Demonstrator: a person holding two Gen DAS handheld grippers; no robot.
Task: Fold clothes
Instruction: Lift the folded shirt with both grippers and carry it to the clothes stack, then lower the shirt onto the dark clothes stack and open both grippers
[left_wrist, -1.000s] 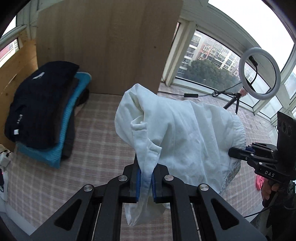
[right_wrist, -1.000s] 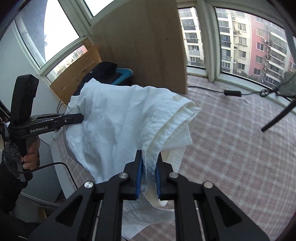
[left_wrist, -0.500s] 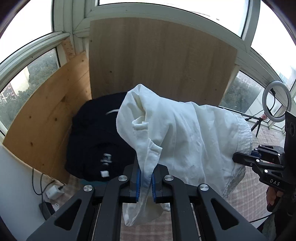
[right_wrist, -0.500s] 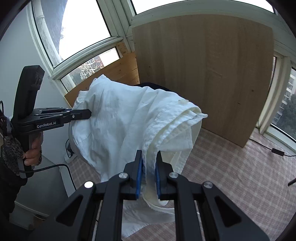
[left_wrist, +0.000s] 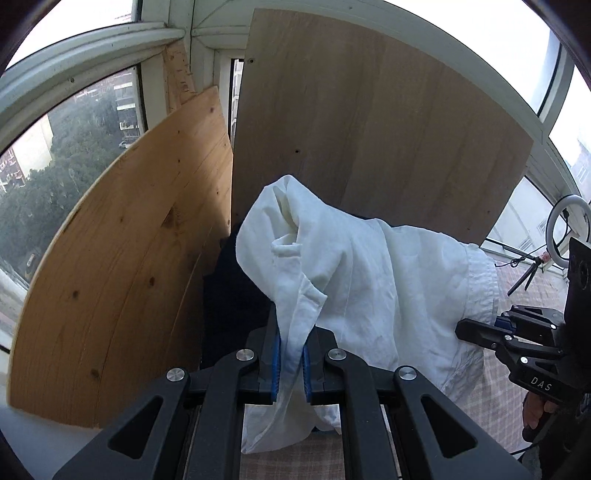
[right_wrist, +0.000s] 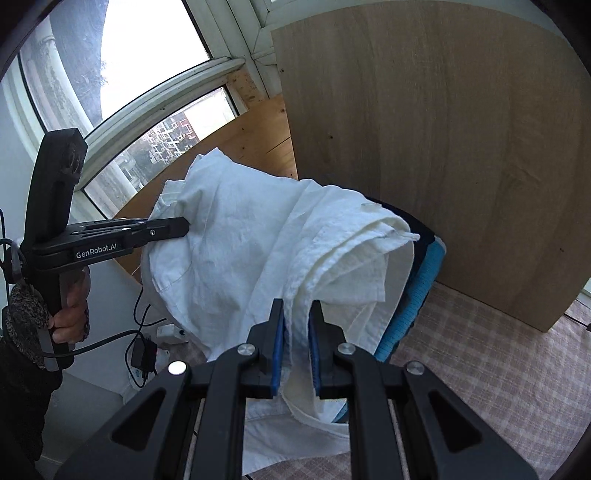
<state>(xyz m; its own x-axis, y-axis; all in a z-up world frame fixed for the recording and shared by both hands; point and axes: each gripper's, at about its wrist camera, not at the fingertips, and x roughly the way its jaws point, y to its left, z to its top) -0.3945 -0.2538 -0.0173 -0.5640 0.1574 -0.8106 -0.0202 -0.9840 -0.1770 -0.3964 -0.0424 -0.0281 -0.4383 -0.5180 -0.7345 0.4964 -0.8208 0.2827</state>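
Observation:
A folded white shirt (left_wrist: 369, 280) hangs in the air between my two grippers. My left gripper (left_wrist: 290, 363) is shut on one end of it, cloth pinched between the blue pads. At the shirt's (right_wrist: 251, 251) other end my right gripper (right_wrist: 295, 354) is shut on several bunched layers. In the right wrist view the left gripper (right_wrist: 183, 227) shows at the left with a hand on its handle; in the left wrist view the right gripper (left_wrist: 463, 328) bites the shirt's hem. Under the shirt lies a stack of folded clothes, dark (left_wrist: 232, 295) above a teal one (right_wrist: 417, 291), mostly hidden.
Two wooden boards, a pale one (left_wrist: 369, 129) and a yellower one (left_wrist: 129, 258), lean against the window corner behind the stack. The surface carries a pink checked cover (right_wrist: 498, 387). A ring light (left_wrist: 563, 221) stands far right. Cables and a charger (right_wrist: 142, 354) lie left of the surface.
Both grippers have carried the shirt sideways across the checked cover to the corner with the clothes stack; the stack now lies under the shirt. Both grips unchanged.

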